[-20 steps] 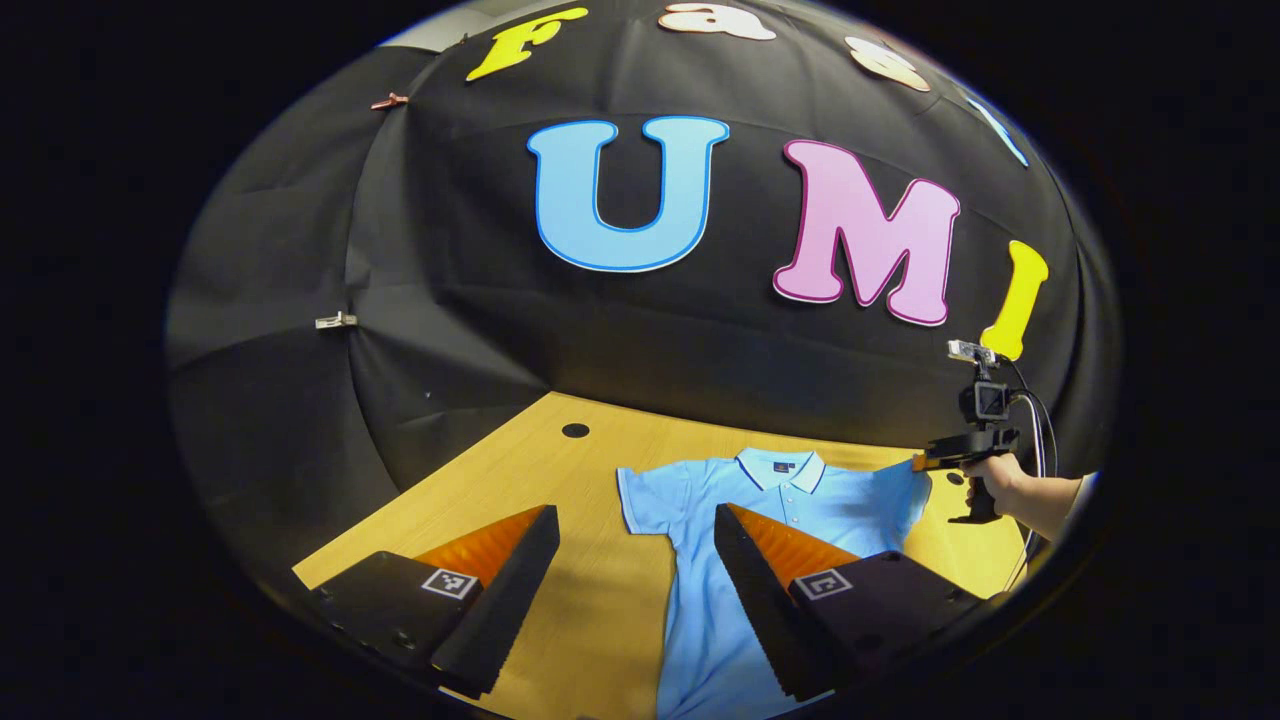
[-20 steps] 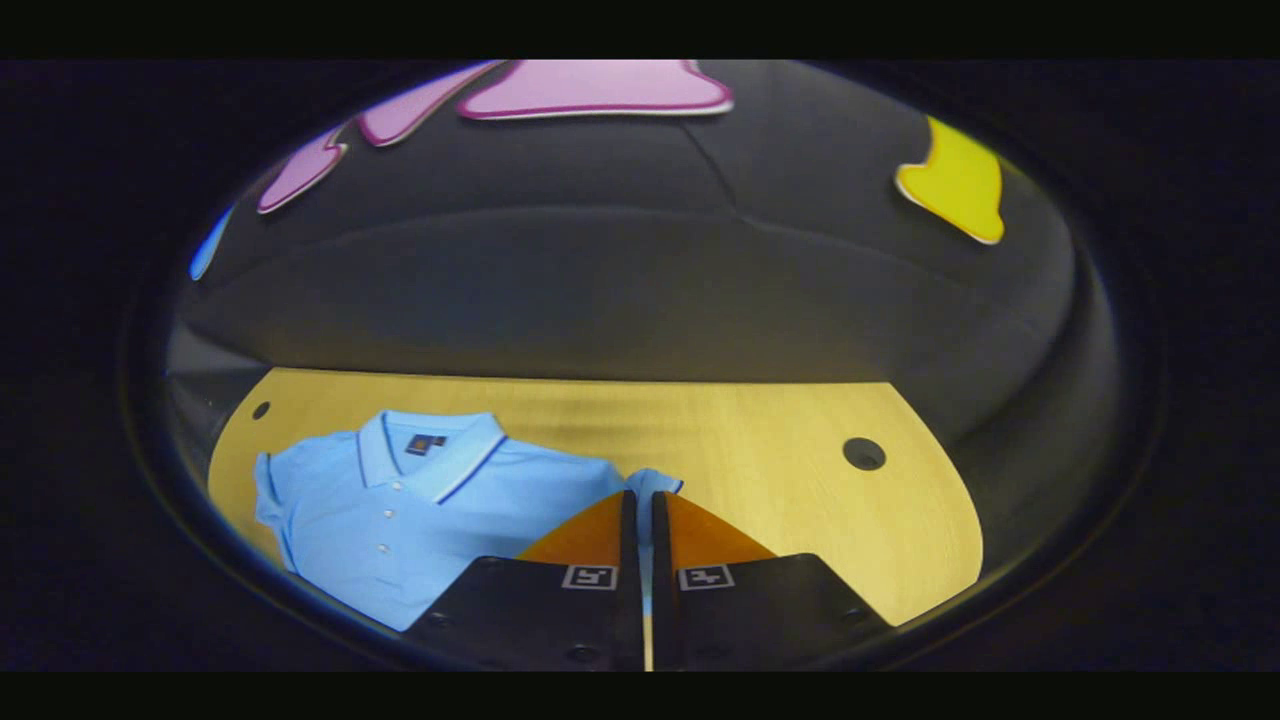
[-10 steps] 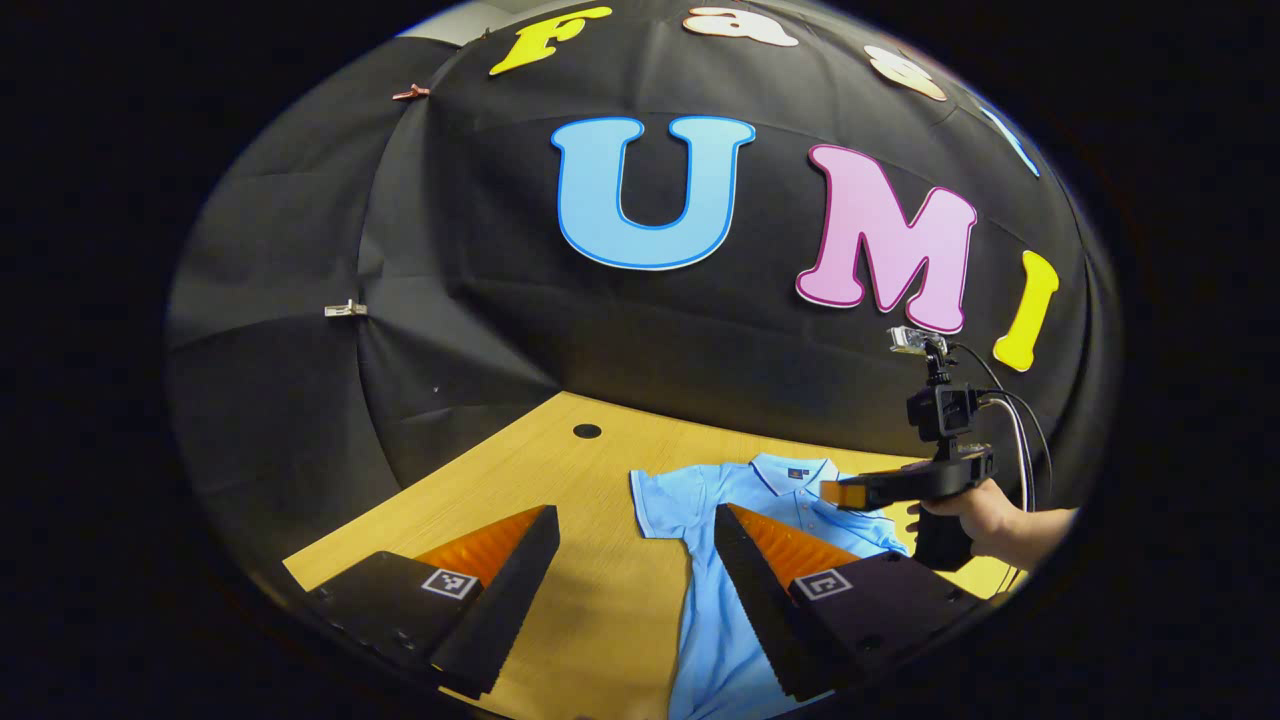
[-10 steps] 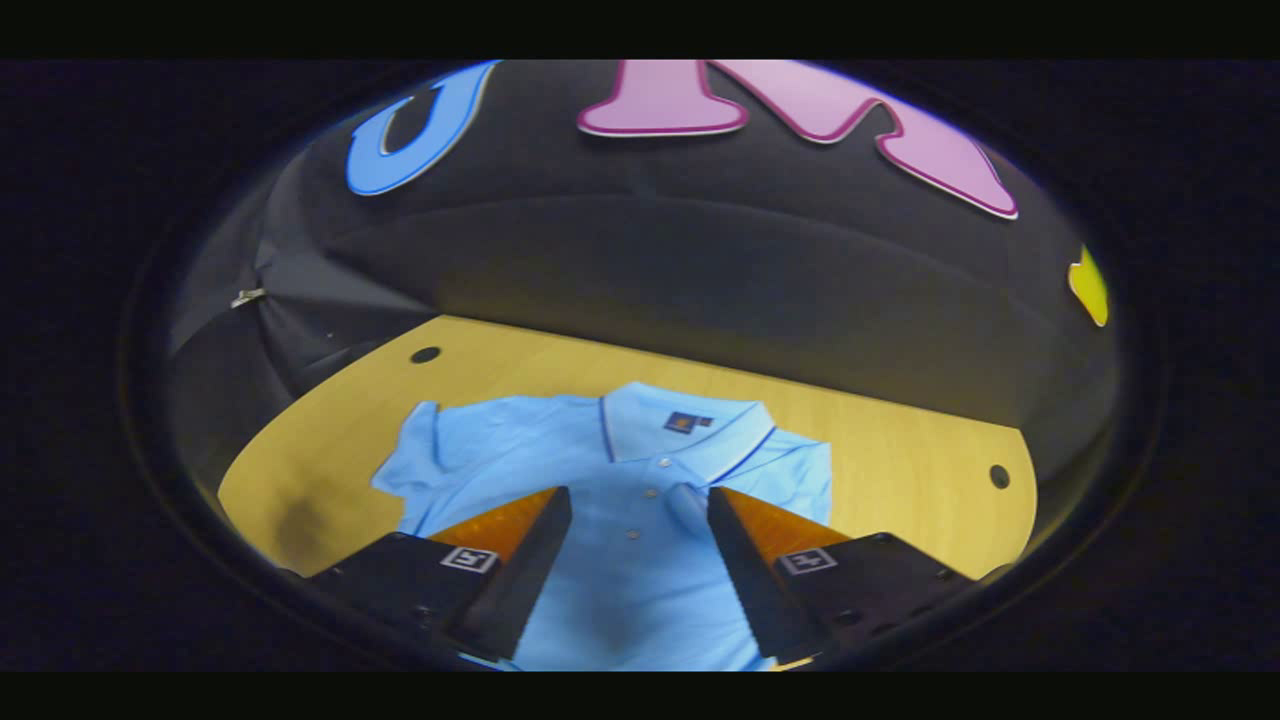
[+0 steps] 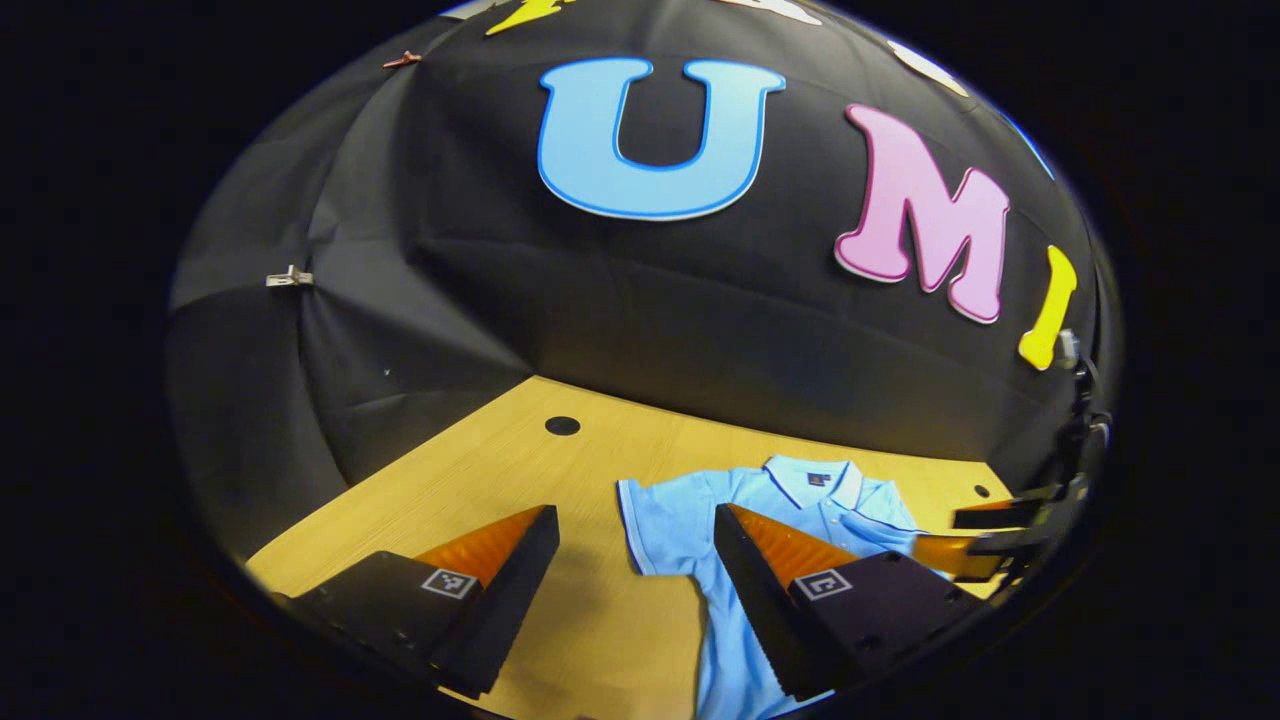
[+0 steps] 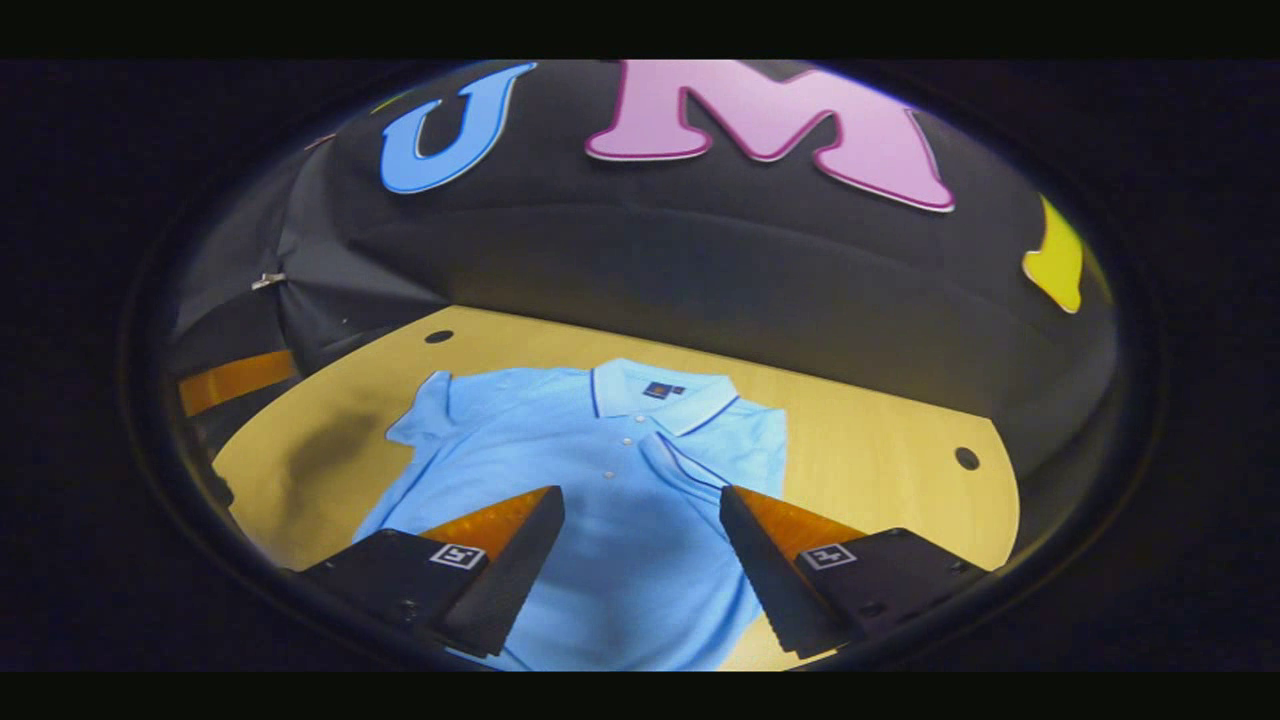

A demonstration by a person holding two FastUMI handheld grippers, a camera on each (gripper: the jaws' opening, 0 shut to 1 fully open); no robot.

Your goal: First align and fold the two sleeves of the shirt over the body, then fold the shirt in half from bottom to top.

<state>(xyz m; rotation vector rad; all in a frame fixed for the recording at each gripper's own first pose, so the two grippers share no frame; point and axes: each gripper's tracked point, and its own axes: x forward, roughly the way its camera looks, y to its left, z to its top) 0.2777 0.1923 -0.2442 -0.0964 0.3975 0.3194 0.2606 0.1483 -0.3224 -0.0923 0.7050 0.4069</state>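
1. The wooden worktop (image 6: 880,440) is the largest thing here. It carries the shirt, and it has small dark round holes (image 5: 562,425) near its far edge.
2. The light blue polo shirt (image 6: 620,520) lies flat on the worktop with the collar (image 6: 660,395) toward the booth wall and the buttons facing up. In the right gripper view, the sleeve on the right side (image 6: 700,465) is folded in over the body, with its dark-trimmed edge running slanted across the chest. The sleeve on the left side (image 6: 425,415) is spread out on the wood.
3. My left gripper (image 5: 635,590) hangs above the worktop near the spread sleeve (image 5: 650,520). Its jaws are wide apart and hold nothing. One finger is over bare wood, the other over the shirt body.
4. My right gripper (image 6: 640,560) hangs above the lower body of the shirt. Its jaws are also wide apart and empty, and the blue cloth shows between them.
5. In the left gripper view my right gripper shows at the right edge, beside the shirt.
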